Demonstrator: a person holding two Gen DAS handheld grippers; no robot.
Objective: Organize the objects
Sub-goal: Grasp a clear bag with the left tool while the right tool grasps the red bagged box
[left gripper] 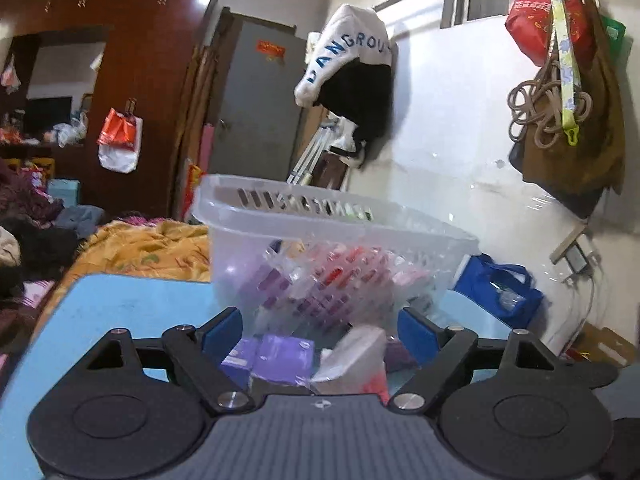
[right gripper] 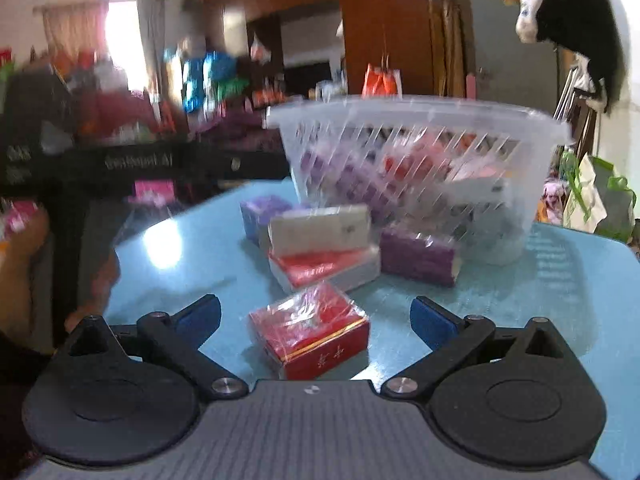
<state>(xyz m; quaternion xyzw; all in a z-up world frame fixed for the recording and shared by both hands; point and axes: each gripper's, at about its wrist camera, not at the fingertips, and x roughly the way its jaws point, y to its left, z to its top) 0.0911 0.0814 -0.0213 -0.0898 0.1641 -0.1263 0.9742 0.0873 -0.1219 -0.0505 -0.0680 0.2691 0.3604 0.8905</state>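
A clear slotted plastic basket (left gripper: 240, 248) stands on a light blue table (left gripper: 140, 304) and holds several purple, red and white tissue packs. My left gripper (left gripper: 320, 320) is open just in front of it. A purple pack (left gripper: 280, 356) and a white wrapped pack (left gripper: 356, 356) lie between its blue pads, untouched. In the right wrist view the basket (right gripper: 420, 108) is farther back. My right gripper (right gripper: 314, 308) is open wide around a red pack (right gripper: 310, 328) on the table (right gripper: 180, 264), with gaps on both sides. Beyond lie a white pack (right gripper: 320, 228) on a red-and-white one (right gripper: 324, 268), and a purple pack (right gripper: 418, 254).
Another purple pack (right gripper: 260, 212) lies left of the stack. A blue bag (left gripper: 500, 288) sits by the white wall to the right of the table. An orange quilt (left gripper: 152, 248) and piled clothes lie to the left. A blurred black bar (right gripper: 140, 164) crosses the left side.
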